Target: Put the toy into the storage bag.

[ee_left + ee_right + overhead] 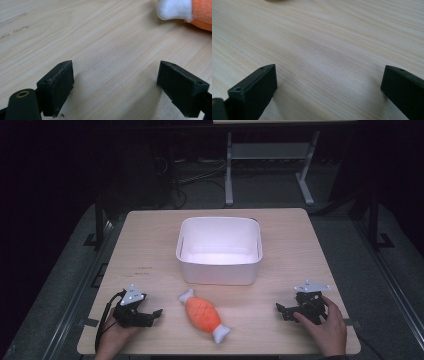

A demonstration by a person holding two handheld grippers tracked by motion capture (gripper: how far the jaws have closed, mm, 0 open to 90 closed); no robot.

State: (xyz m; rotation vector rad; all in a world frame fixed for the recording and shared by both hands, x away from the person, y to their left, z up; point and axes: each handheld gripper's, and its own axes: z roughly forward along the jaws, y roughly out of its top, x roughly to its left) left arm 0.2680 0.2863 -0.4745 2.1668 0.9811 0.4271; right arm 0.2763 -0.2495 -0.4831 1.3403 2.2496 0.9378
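An orange plush toy (202, 314) with white ends lies near the table's front edge, slanted from upper left to lower right. Behind it stands a white rectangular bin (219, 250), empty as far as I can see. My left gripper (154, 316) rests low on the table left of the toy, open, its jaws wide apart over bare wood (115, 82). The toy's white end (175, 10) shows at the top right of the left gripper view. My right gripper (281, 311) sits right of the toy, open, nothing between its jaws (328, 90).
The light wooden table (150, 245) has bare wood on both sides of the bin. A few faint marks (142, 270) sit on its left part. Beyond the table are a dark floor, cables and a metal desk frame (270, 155).
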